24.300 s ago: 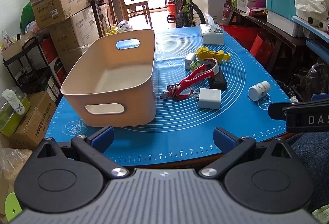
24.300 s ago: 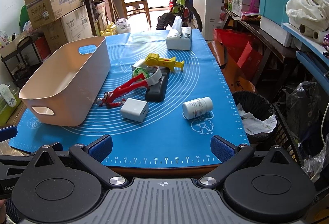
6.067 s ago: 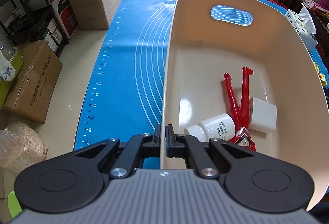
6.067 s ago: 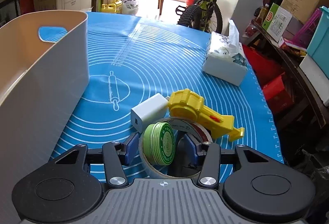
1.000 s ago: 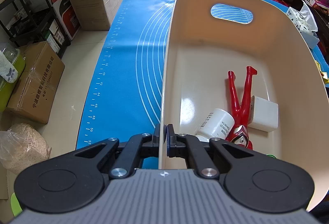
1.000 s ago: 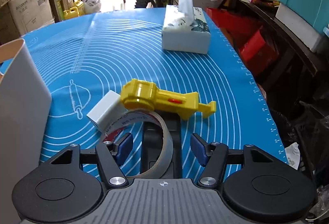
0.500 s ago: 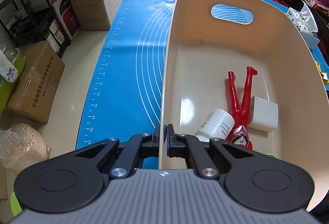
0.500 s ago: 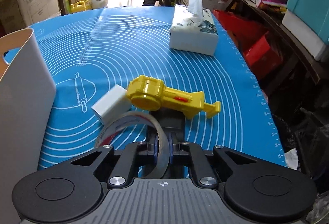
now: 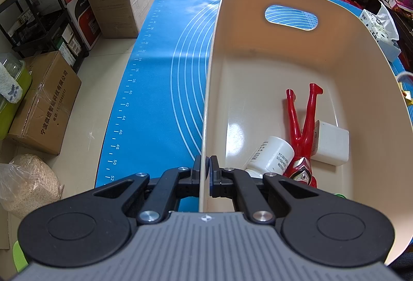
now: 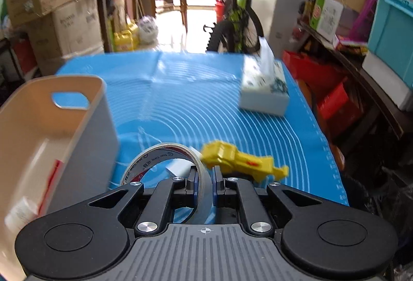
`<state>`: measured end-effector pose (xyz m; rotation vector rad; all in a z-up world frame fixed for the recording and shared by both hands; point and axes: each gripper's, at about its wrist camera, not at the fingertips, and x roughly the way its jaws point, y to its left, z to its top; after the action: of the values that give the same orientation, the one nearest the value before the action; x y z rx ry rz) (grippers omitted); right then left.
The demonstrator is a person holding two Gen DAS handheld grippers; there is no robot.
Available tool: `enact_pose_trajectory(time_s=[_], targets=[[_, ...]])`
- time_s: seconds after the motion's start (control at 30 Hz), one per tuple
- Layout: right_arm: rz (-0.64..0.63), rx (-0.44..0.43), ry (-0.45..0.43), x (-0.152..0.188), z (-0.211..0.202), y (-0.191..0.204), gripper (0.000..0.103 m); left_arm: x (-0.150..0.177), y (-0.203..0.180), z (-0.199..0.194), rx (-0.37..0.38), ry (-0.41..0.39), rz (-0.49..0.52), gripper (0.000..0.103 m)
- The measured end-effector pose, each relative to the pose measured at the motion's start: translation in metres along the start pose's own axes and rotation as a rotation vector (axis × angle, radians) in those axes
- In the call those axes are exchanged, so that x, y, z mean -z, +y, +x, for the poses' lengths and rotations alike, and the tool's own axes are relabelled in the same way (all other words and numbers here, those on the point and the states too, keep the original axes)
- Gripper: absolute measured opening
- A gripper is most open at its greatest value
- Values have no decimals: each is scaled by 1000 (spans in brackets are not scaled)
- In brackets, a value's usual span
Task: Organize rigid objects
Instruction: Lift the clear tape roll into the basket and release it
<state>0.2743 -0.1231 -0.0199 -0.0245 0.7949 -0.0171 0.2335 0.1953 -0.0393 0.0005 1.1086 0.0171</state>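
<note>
The desk is covered by a blue mat (image 9: 160, 90) printed with white rings, which fills the middle of both views. On it a large beige bin (image 9: 258, 53) is seen: in the left wrist view it takes up the right half of the frame, and in the right wrist view it stands at the left edge (image 10: 85, 110). A white tissue box (image 10: 263, 95) is set on the mat in the upper right of the right wrist view, well apart from the bin. Inside the bin, at the lower right of the left wrist view, a red figure (image 9: 302, 126) is laid with its legs toward the far wall, a white bottle (image 9: 271, 154) is lying just to its left and touching it, and a white adapter (image 9: 330, 142) is lying against its right side. A yellow tool (image 10: 240, 159) is seen on the mat right of centre in the right wrist view, with a small white block (image 10: 178, 167) just to its left, partly hidden. A roll of clear tape (image 10: 165, 159) is held on edge in the lower middle of that view, raised off the mat beside the bin. The left claw (image 9: 207, 172) is clamped tight on the near rim of the bin, one finger outside the wall and one inside. The right claw (image 10: 205, 184) is closed on the band of the tape roll, the pads pressed on either face of it. The right wrist view is blurred.
</note>
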Motion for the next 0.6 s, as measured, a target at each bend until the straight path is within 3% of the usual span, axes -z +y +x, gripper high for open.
enact_pose_trajectory(time_s=[0.2, 0.37, 0.6], targets=[[21, -70, -69, -9, -23, 18, 21, 0, -1, 0, -1, 0, 0, 6], [11, -58, -147, -17, -38, 31, 21, 0, -1, 0, -1, 0, 0, 6], [34, -81, -186, -23, -48, 33, 19, 0, 0, 0, -4, 0, 1, 6]])
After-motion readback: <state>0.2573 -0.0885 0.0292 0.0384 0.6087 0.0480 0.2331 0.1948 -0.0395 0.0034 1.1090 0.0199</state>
